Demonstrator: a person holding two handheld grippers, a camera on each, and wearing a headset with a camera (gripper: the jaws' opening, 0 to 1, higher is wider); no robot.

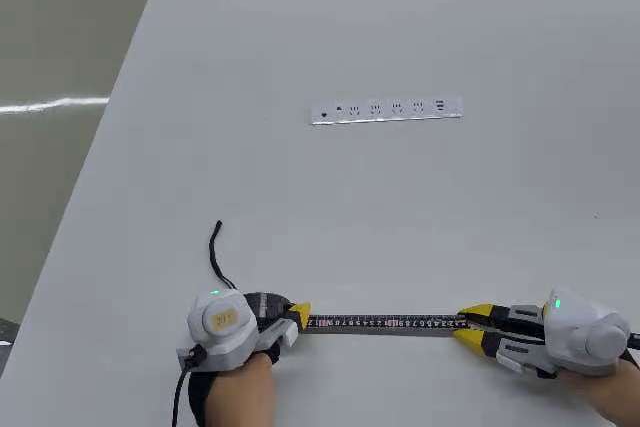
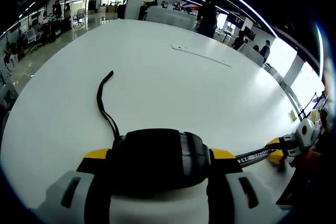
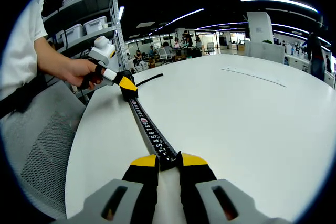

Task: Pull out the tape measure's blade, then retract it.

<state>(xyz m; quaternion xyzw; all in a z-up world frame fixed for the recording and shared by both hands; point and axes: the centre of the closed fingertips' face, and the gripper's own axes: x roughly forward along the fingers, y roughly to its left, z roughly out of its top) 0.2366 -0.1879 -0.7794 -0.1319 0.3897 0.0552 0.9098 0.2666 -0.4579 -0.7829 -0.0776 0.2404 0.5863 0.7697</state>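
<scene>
White worktop [image 1: 400, 37], near edge: left tool [image 1: 298, 315] clamps the tape measure's case [image 2: 157, 161], right tool [image 1: 472, 325] pinches the blade [image 1: 385, 323] tip. Thin and springy, it likely recoils; hold that tip.

Black with grey band across middle: tape measure case [image 2: 157, 158]. Black with white numerals and tick marks along length: blade [image 1: 385, 324]. Plain black: strap [image 1: 214, 250]. White body, yellow jaw tips, black inner parts, green light, tan sticker on round cap: left gripper [image 1: 287, 319]. Same white, yellow, black, green light: right gripper [image 1: 470, 324]. Plain pale grey-white: table [image 1: 400, 207]. White with dark sockets: power strip [image 1: 387, 109]. Glossy grey-green, white reflection streaks: floor [image 1: 60, 47].
</scene>
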